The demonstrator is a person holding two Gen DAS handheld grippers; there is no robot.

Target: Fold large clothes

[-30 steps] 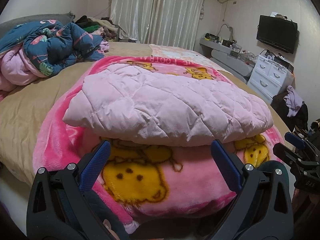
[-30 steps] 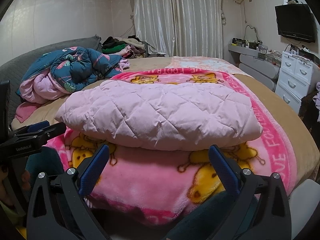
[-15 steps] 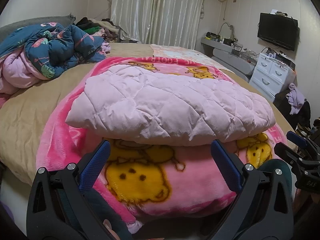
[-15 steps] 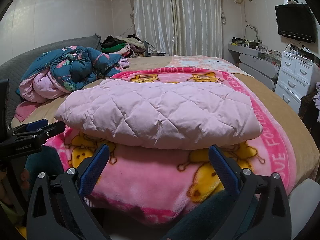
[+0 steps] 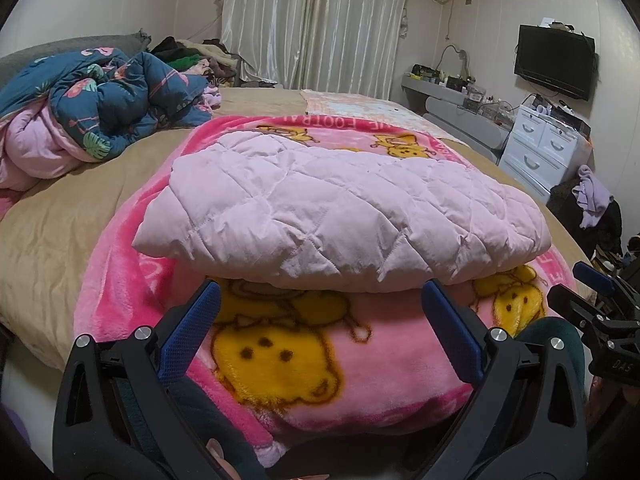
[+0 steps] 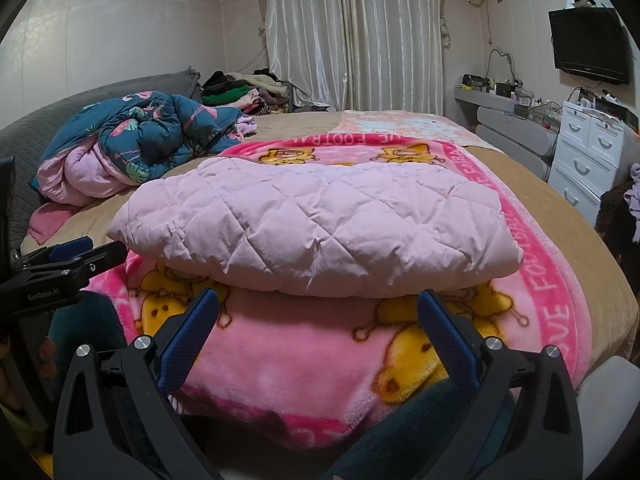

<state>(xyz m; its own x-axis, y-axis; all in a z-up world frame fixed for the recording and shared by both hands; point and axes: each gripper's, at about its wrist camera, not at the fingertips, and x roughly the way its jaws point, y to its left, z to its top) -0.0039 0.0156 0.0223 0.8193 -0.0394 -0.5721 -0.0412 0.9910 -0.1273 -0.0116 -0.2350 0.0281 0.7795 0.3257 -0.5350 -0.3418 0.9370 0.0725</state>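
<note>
A pale pink quilted garment lies folded into a thick pad on a pink cartoon blanket on the bed; it also shows in the right wrist view. My left gripper is open and empty, held just short of the garment's near edge. My right gripper is open and empty, also just in front of that edge. Each gripper appears at the side of the other's view, the right one and the left one.
A crumpled blue floral duvet lies at the bed's left. A pile of clothes sits by the curtains. White drawers and a chair with clothes stand to the right. The tan bedsheet surrounds the blanket.
Both grippers have shifted slightly, the left view drifting a little right and closer. The folded garment has not moved and both grippers stay open.
</note>
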